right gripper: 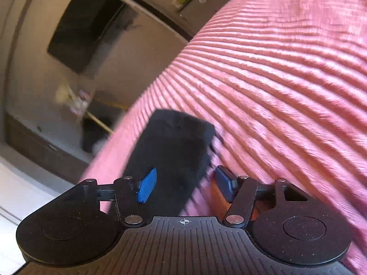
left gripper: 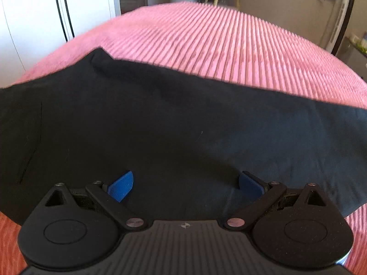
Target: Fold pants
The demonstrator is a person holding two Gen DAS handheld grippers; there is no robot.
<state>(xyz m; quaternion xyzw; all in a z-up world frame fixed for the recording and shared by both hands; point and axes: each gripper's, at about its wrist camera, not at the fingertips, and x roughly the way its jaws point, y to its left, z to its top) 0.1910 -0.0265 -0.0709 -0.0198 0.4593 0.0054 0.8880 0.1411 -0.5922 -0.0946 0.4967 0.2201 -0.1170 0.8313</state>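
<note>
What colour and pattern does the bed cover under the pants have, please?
The bed cover is pink with raised ribbed stripes, clearest in the right wrist view.

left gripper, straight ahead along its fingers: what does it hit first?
Most likely the black pants. The open left gripper points down at them, and the dark fabric fills the gap ahead, with the pink ribbed cover only beyond it.

Black pants (left gripper: pixel 160 119) spread across pink ribbed bedcover (left gripper: pixel 229 41); same black cloth (right gripper: pixel 174 151) over pink ridged pile (right gripper: pixel 275 91) in right wrist view. Matte black left gripper (left gripper: pixel 185 183) and right gripper (right gripper: pixel 185 183), each tipped with bright blue ridged pads (left gripper: pixel 121 185). Behind: white wardrobe (left gripper: pixel 34 11) crossed by two black lines, grey wall (left gripper: pixel 286 4), black screen (right gripper: pixel 84 25) on beige-grey wall.
</note>
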